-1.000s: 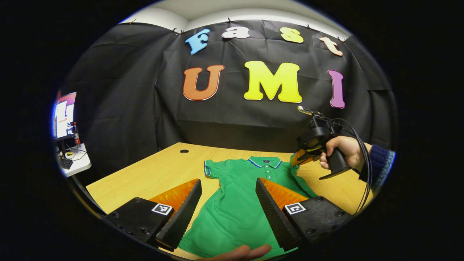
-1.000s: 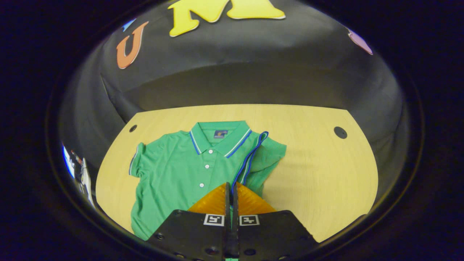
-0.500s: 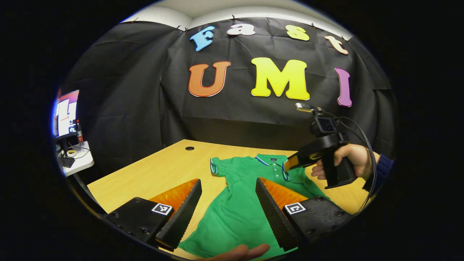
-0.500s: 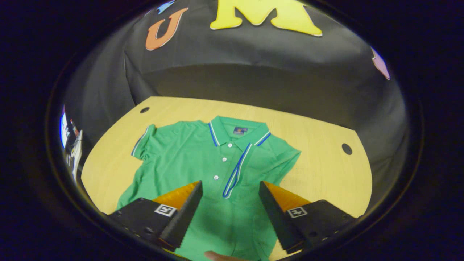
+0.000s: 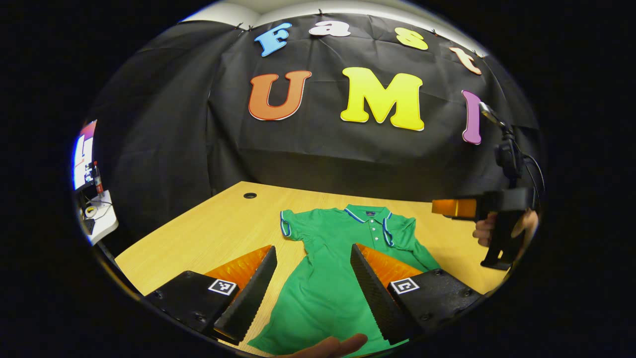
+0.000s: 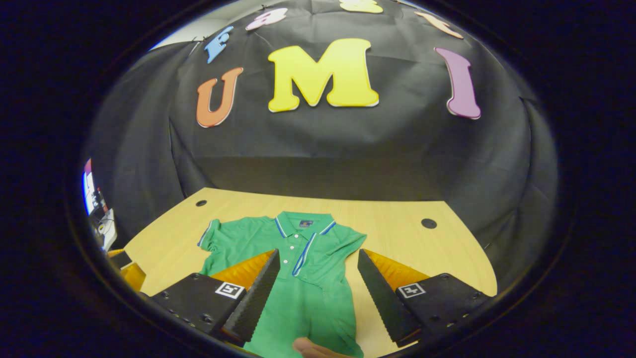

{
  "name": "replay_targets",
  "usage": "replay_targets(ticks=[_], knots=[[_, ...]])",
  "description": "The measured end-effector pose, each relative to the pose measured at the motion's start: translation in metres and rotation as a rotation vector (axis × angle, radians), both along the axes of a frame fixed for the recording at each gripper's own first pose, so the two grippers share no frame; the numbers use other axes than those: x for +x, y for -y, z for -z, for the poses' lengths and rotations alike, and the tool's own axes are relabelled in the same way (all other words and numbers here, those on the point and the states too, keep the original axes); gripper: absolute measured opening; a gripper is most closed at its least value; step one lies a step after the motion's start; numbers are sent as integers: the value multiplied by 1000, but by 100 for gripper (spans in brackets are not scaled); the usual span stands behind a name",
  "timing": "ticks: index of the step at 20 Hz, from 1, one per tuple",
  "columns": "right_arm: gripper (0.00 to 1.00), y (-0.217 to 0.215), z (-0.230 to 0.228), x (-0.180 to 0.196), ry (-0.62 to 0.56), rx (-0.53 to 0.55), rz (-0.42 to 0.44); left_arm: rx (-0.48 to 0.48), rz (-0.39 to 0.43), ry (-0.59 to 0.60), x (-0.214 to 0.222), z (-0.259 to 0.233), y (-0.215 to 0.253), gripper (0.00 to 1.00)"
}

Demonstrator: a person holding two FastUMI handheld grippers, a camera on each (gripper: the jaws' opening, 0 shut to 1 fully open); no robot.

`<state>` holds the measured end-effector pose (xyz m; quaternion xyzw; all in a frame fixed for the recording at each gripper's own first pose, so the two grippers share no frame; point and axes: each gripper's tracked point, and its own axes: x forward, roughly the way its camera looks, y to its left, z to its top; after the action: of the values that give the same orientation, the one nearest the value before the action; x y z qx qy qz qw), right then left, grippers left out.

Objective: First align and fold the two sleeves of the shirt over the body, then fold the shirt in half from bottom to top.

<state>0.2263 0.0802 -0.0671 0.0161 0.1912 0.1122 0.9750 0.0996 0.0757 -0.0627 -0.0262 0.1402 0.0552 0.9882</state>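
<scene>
1. Our left gripper (image 5: 313,278) hangs above the near part of the shirt with its fingers spread wide apart and nothing between them; green cloth shows in the gap.
2. Our right gripper (image 6: 318,286) is likewise parted and empty, held above the shirt's lower body. In the left gripper view we see it (image 5: 449,207) raised off to the right, clear of the cloth, with a hand (image 5: 484,232) on its handle.
3. The green polo shirt (image 6: 293,278) lies flat on the wooden table (image 6: 397,233), collar toward the far wall, buttons up.
4. Its right sleeve (image 6: 325,251) is folded in over the chest, so the blue-and-white cuff stripe (image 6: 303,254) runs slantwise just beside the button placket.
5. Its left sleeve (image 6: 211,237) lies spread outward on the table, unfolded.
6. The lower hem reaches toward us; we cannot tell how it lies beneath the grippers.
7. Two round holes (image 6: 429,223) sit in the tabletop, one to each side of the shirt, well apart from it.
8. A fingertip (image 5: 330,345) shows at the bottom edge of the left gripper view.
</scene>
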Motion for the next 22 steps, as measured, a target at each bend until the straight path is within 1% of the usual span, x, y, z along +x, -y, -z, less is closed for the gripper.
replay_targets(ticks=[1,3,5,6,8,9,10,11,13,14,15,16,17,18,20,21,22], knots=[[96,4,-3,-14,30,1,2,-6,1,-14,8,-6,-3,96],[96,10,-10,-43,84,26,5,24,-12,-56,27,-13,-14,96],[96,13,-12,-70,125,49,-2,51,-39,-118,49,-11,-29,96],[96,13,-12,-81,145,54,-7,58,-37,-158,63,-6,-33,96],[96,20,-11,-98,184,47,-2,53,-28,-245,93,13,-37,96],[96,22,-11,-106,205,43,-1,34,-20,-295,104,24,-38,96],[92,25,-10,-113,224,40,0,27,-33,-351,115,37,-44,95],[96,28,-9,-118,237,39,2,24,-46,-390,128,50,-53,96],[96,36,0,-127,235,43,7,28,-70,-468,148,75,-68,95],[96,39,4,-130,228,53,3,13,-75,-502,156,86,-72,90],[96,41,7,-133,219,66,-2,-21,-71,-532,165,97,-74,92],[96,45,11,-133,209,78,-3,-40,-78,-554,171,105,-80,84],[96,50,12,-130,203,85,3,-56,-97,-579,177,114,-86,82],[96,57,12,-127,207,96,14,-68,-113,-600,181,121,-92,74],[96,63,13,-123,207,120,31,-88,-120,-617,189,130,-95,68],[96,65,16,-120,198,128,35,-100,-110,-620,192,133,-92,66],[95,67,21,-118,186,134,39,-99,-105,-628,194,138,-91,61]])
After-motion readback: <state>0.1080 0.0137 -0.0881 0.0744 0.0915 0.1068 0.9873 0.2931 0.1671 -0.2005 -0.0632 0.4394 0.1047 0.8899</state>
